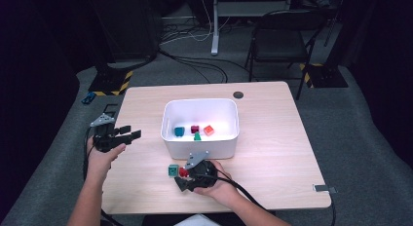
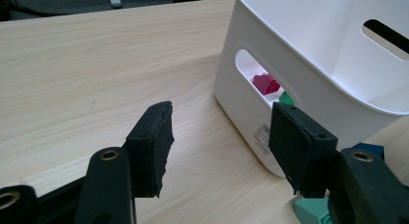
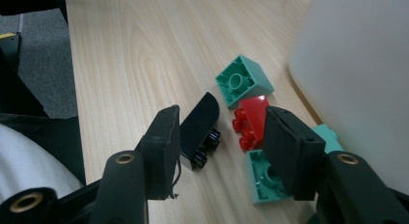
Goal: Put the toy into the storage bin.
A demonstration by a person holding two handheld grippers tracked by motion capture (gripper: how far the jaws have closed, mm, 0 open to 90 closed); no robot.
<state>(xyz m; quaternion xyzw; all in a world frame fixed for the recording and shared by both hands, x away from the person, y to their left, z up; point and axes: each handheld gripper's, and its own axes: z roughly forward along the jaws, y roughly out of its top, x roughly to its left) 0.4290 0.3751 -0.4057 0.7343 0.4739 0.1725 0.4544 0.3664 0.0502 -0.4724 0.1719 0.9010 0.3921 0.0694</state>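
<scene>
A white bin (image 1: 200,100) stands mid-table and holds a teal (image 1: 179,132), a maroon (image 1: 195,129), an orange-red (image 1: 209,130) and a green brick (image 1: 197,136). Just in front of it, my right gripper (image 1: 181,179) hangs low and open over loose bricks. In the right gripper view its jaws (image 3: 222,115) straddle a black brick (image 3: 200,127) and a red brick (image 3: 252,120) without pressing either; teal bricks (image 3: 243,79) (image 3: 263,183) lie beside them. My left gripper (image 1: 130,132) is held open and empty left of the bin (image 2: 313,55), pointing at its handle slot.
A black grommet (image 1: 238,95) sits at the table's far edge and a small metal clip (image 1: 324,188) at the near right corner. A dark chair (image 1: 282,36) and cables lie on the floor beyond the table. Bare wood stretches right of the bin.
</scene>
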